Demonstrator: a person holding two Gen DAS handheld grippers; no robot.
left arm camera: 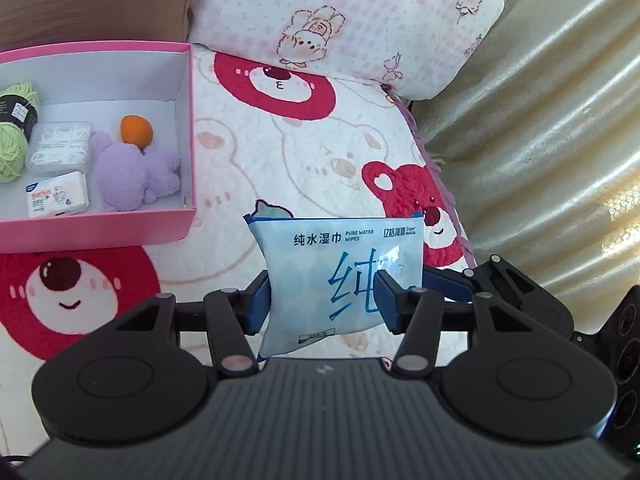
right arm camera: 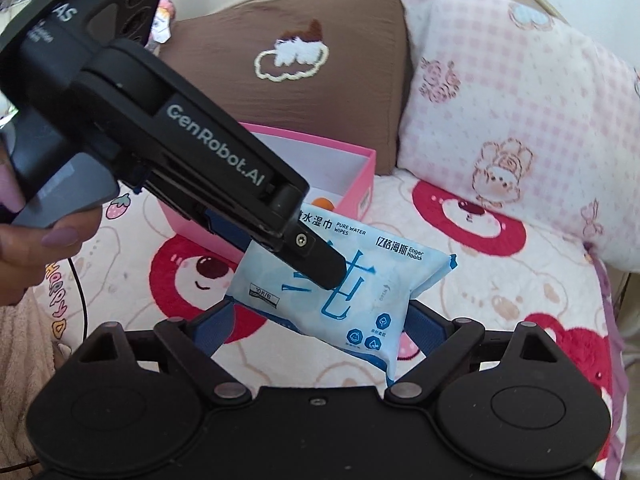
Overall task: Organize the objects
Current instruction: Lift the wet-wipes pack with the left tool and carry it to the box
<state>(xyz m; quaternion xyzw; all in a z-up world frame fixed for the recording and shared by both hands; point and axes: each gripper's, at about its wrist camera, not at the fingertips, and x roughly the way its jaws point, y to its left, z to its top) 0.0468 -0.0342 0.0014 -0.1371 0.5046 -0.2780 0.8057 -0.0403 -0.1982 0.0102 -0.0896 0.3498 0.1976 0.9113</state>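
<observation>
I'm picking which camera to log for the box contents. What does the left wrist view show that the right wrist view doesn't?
Only the left wrist view looks into the pink box: green yarn, a clear case, a tissue pack, a purple plush and an orange ball.

Only the right wrist view shows the left gripper from outside and the hand holding it.

Both show the wet wipes pack held by the left gripper, plus the bear blanket.

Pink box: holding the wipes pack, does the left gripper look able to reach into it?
Probably yes. The pink box lies open-topped, with no lid over it, and the left gripper holds the wipes pack nearby. The right gripper flanking the pack may have to clear first.
</observation>
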